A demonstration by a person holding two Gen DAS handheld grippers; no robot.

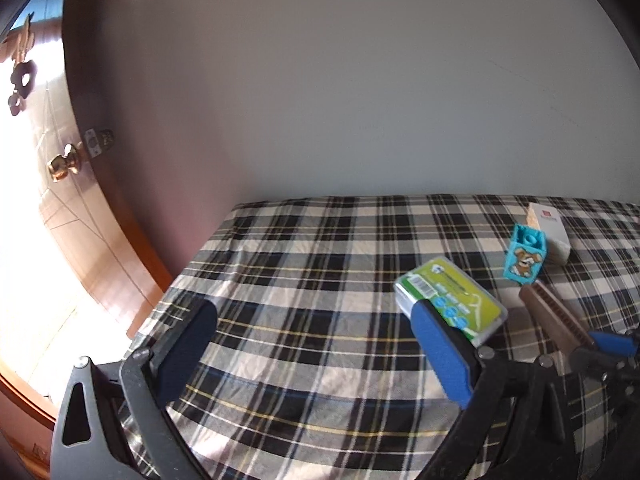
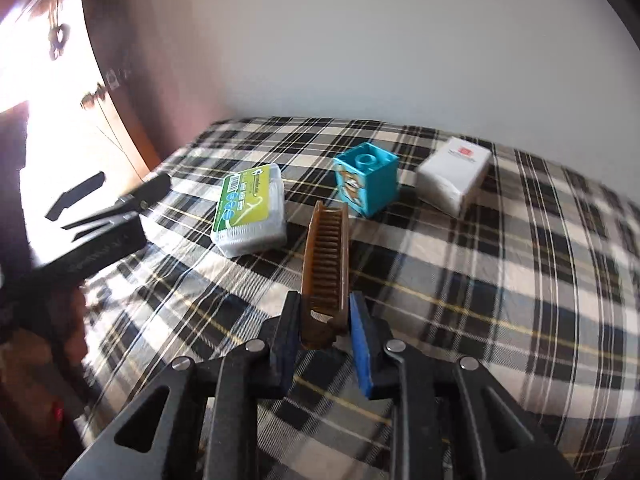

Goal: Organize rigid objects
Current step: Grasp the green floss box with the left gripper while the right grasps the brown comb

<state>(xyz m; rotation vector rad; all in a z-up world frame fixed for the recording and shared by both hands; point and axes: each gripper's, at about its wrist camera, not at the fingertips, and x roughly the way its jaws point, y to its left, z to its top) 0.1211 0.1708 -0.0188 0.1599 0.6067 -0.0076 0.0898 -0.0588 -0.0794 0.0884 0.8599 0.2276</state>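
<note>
Right wrist view: I am reading the plaid bedcover (image 2: 460, 280) from left to right, item by item.
Left gripper (image 1: 312, 332): I am keeping its jaws standing wide apart with nothing between them; it is hovering over bare plaid, its blue pad (image 1: 440, 352) just in front of the floss box.
Floss-pick box (image 2: 251, 210): green label up, it is lying flat on the cover at the left of the group, untouched.
Brown comb (image 2: 326, 256): this is what I am handling; it is pointing away from me towards the block, teeth showing, its near end sitting between the right pads.
Right gripper (image 2: 324, 316): I am seeing its jaws drawn in on the comb's handle end, pads pressing both sides, so I am counting it as gripped.
Teal toy block (image 2: 368, 184): it is standing upright just beyond the comb's far tip.
White tissue pack (image 2: 454, 174): it is sitting at the right, near the block, close to the wall.
Risk, grip: I am holding the comb only at one end, so it could be pivoting or slipping out on a lift.
Risk, neighbours: swinging the long free end could be knocking the block over or nudging the floss box.
Risk, surface: the soft cover could be snagging the teeth if I drag instead of lifting.
</note>
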